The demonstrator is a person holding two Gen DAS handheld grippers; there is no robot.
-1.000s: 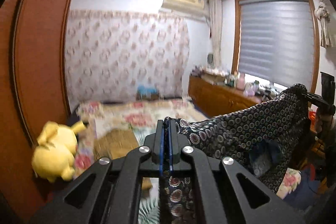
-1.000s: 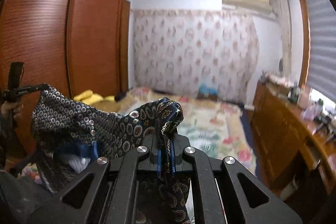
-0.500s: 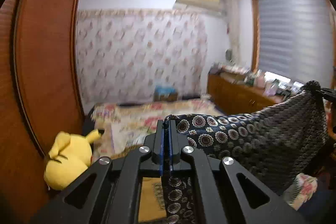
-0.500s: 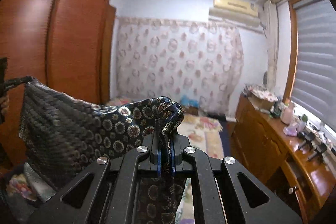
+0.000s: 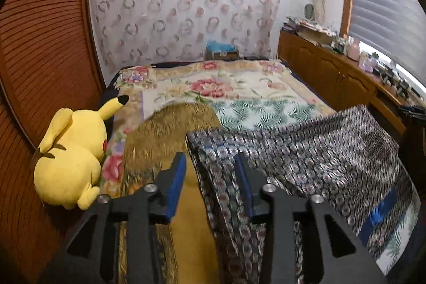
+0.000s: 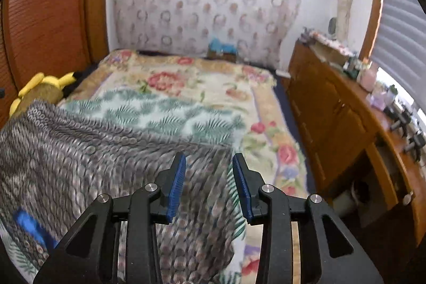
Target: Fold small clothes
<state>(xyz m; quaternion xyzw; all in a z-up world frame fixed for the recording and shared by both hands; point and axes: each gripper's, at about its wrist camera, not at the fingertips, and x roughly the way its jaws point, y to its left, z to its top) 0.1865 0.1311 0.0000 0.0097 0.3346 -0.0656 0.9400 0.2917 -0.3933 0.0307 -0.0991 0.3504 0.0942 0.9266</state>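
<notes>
**Now: both claws apart over the bed**

Only the left view shows the whole yellow plush toy (image 5: 70, 156) and mustard towel (image 5: 165, 140). Left claw (image 5: 210, 169) and right claw (image 6: 208, 169) gape, holding nothing; the dark ring-patterned silky garment (image 5: 306, 159) lies blurred on the floral bed (image 6: 202, 87).

Bed (image 5: 266, 95) under floral blanket, patterned garment (image 5: 306, 151) spread flat, gold cloth (image 5: 159, 132) alongside, yellow plush (image 5: 72, 151) at left edge

A floral-blanketed bed (image 5: 239, 95) sits between a wooden wardrobe (image 5: 45, 44) and a long cabinet (image 6: 332, 108) beneath a blinded window (image 5: 386, 4).
</notes>
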